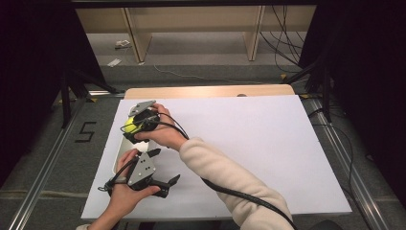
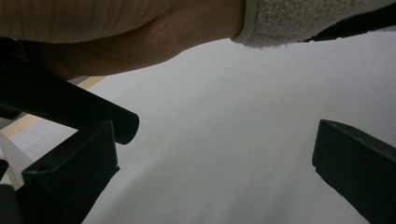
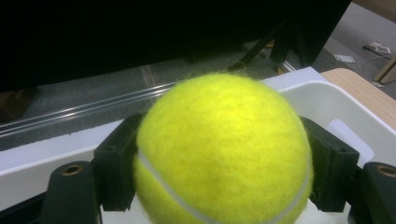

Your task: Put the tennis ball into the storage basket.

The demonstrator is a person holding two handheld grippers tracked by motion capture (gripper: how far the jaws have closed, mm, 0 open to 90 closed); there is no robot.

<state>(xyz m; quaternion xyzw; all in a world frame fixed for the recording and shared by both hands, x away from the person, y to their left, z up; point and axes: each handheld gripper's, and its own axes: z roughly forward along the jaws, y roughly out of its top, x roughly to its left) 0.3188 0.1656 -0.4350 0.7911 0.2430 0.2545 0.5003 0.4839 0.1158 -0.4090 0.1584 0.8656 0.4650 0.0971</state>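
Note:
A yellow tennis ball [image 1: 129,125] [image 3: 224,144] is clamped between the jaws of my right gripper [image 1: 135,123] [image 3: 224,170]. That gripper has reached across to the table's left edge and holds the ball just over a white tray [image 1: 117,158] [image 3: 338,100]. Whether the ball touches the tray floor is hidden. My left gripper [image 1: 165,166] [image 2: 217,172] hovers nearer the front edge, below the right forearm. Its jaws are spread wide over the white sheet [image 2: 233,130], with nothing between them.
The white sheet [image 1: 249,143] covers most of a wooden tabletop [image 1: 210,91]. My cream sleeve [image 1: 230,177] and a black cable cross it diagonally. Beyond the table are grey floor with a "5" mark [image 1: 85,132], tripod legs [image 1: 72,91], cables and shelf legs [image 1: 136,38].

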